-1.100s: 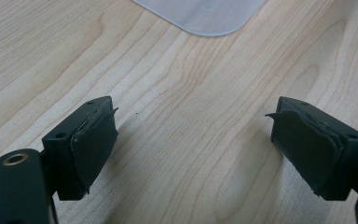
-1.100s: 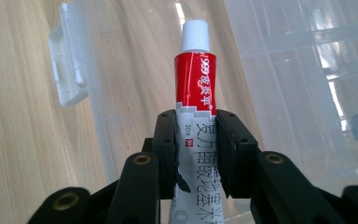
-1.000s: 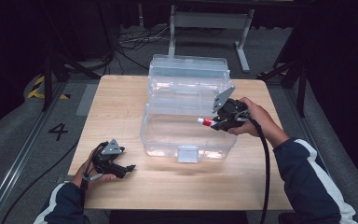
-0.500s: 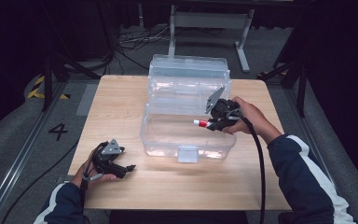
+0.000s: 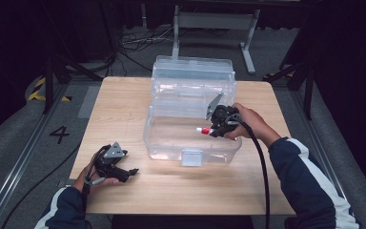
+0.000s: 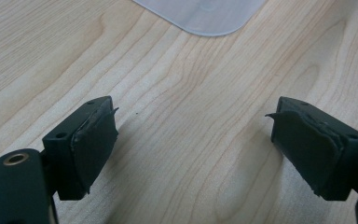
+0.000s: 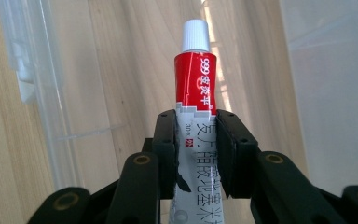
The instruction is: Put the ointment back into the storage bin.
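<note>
Left gripper (image 5: 132, 171) sits lower left of the high view, resting on the wooden table (image 5: 124, 109), held by the person's left hand (image 5: 93, 176). Jaws stand wide apart with nothing between them. In the left gripper view, bare wood grain shows between both black pads (image 6: 93, 140), and a corner of clear plastic sits at the top centre of the frame.

Centre of the high view: clear plastic box (image 5: 171, 143), lid (image 5: 193, 71) swung up and back, standing at the far side. Box has a latch tab on its near wall at centre bottom.

Right of centre: right gripper (image 5: 210, 130) is over the open box's right end, held by the person's right hand (image 5: 248, 125), cable trailing down toward the lower right. Jaws narrow, clamped on a small tube (image 5: 203, 130) with red band and white cap. Tube points left in the high view, cap end sticking out past the fingertips, over the box interior.

Right gripper view: tube (image 7: 196, 84) upright at frame centre, pads pressing both its sides on the white printed part, red band and cap above the grip. Clear box walls show left and right, wood seen through them.
</note>
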Action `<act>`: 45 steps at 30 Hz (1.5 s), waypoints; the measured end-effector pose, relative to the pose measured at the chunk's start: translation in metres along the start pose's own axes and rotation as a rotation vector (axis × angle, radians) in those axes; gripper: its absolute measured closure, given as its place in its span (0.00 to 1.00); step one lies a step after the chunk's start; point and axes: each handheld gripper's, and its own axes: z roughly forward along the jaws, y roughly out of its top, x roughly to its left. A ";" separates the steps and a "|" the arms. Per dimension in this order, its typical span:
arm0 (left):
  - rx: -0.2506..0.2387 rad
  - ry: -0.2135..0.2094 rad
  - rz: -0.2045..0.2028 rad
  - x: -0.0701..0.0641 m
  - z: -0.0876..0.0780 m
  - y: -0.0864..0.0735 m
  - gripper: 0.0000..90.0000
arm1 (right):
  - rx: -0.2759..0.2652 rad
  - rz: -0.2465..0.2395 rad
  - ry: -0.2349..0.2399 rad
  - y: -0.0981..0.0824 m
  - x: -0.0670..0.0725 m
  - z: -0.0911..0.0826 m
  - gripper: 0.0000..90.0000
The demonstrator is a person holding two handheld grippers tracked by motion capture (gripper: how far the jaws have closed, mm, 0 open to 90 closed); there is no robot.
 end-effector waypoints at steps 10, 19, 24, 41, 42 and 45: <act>0.000 -0.002 -0.001 0.000 0.000 0.000 0.16 | 0.023 -0.001 0.028 -0.006 -0.004 0.016 0.79; 0.001 -0.002 -0.001 0.000 0.000 0.000 0.16 | 0.042 -0.003 0.046 -0.006 -0.002 0.028 0.79; 0.001 -0.002 -0.001 0.000 0.000 0.000 0.16 | 0.059 0.000 0.056 -0.007 -0.001 0.034 0.79; 0.001 -0.002 -0.001 0.000 0.000 0.000 0.16 | 0.073 -0.012 0.073 -0.009 0.004 0.042 0.79; 0.001 -0.002 -0.001 0.000 0.000 0.000 0.16 | 0.071 -0.013 0.074 -0.009 0.005 0.042 0.79; 0.001 -0.002 -0.001 0.000 0.000 0.000 0.16 | 0.073 -0.005 0.073 -0.010 0.004 0.043 0.79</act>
